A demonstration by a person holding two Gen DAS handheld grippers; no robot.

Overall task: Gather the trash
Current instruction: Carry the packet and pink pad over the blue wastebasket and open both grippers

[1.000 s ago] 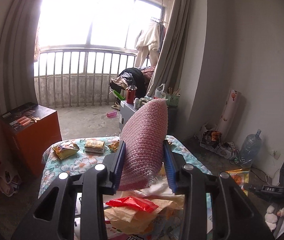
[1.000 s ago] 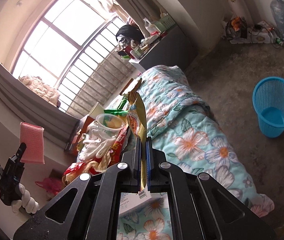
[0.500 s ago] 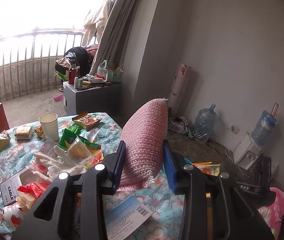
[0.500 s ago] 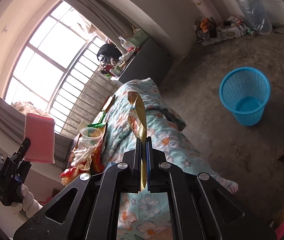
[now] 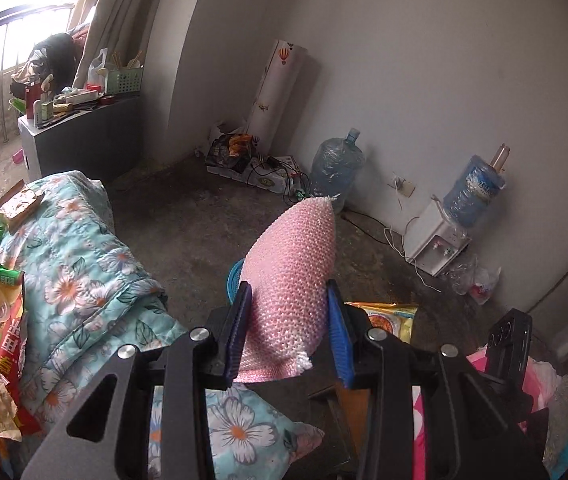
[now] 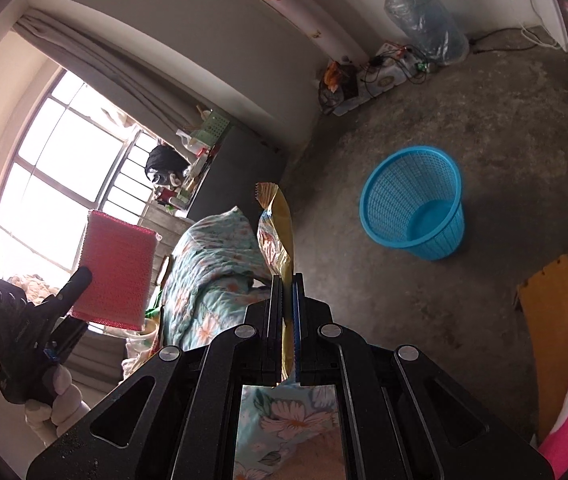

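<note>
Both claws swing from the littered bed toward the blue basket: left claw pinching the pink sponge, right claw pinching a yellow wrapper, ready for dropping.

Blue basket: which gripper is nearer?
Right, probably. The right gripper, clamping a yellow wrapper, faces the blue basket across the floor; the left gripper, holding a pink sponge, is farther, over the bed.

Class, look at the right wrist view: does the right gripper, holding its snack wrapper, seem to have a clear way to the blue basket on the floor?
Probably yes. The right gripper, shut on the yellow snack wrapper, faces bare floor up to the blue basket, which stands upright with its open mouth unblocked. The floral quilt lies off to the side.
</note>
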